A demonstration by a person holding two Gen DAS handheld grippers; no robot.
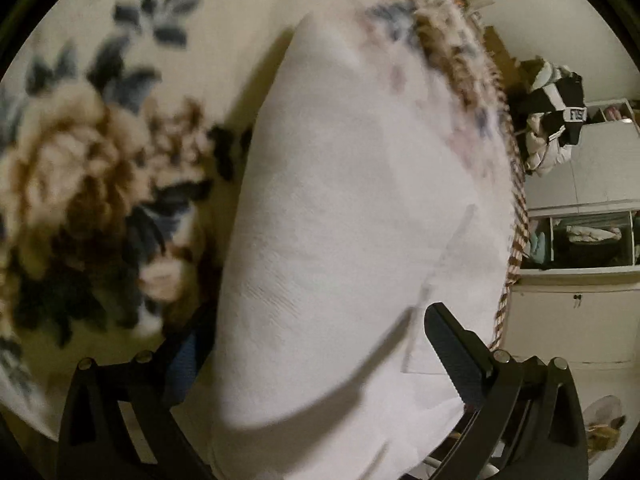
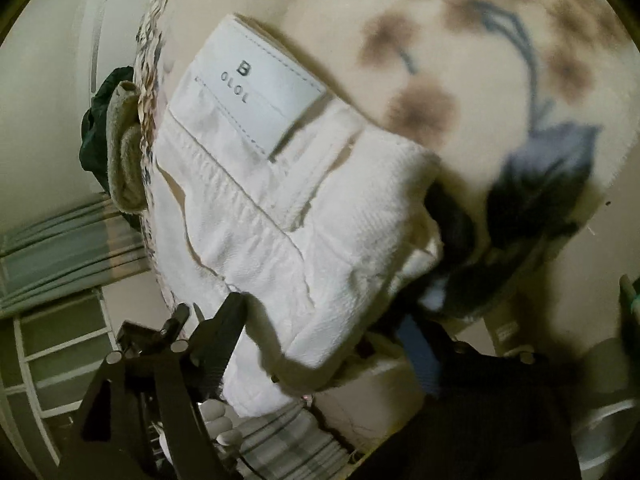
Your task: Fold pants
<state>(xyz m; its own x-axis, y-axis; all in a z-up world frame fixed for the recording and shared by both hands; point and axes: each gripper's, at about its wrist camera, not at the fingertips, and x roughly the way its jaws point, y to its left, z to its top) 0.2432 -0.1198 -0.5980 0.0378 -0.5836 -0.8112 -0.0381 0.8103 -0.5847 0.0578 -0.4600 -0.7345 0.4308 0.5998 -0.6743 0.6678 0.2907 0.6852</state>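
Observation:
The white pants [image 1: 340, 208] lie as a long folded strip on a cream floral blanket [image 1: 80, 160], running away from the camera. My left gripper [image 1: 312, 326] straddles their near end with its jaws wide. The right finger [image 1: 452, 348] rests at the fabric's edge, and the left finger is blurred and half hidden. In the right wrist view the waistband [image 2: 256, 184] with its white label [image 2: 256, 84] lies on the blanket [image 2: 500, 80]. My right gripper [image 2: 320, 312] stands open around the waistband's near corner, its pads not pressing on it.
A striped fringe [image 1: 516, 240] marks the blanket's edge. Beyond it stand white cabinets, a shelf with clothes [image 1: 588, 236] and a hanging black-and-white jacket [image 1: 556, 120]. The right wrist view shows grey-green curtains [image 2: 60, 248], a dark garment [image 2: 96, 136] and white shelving [image 2: 52, 352].

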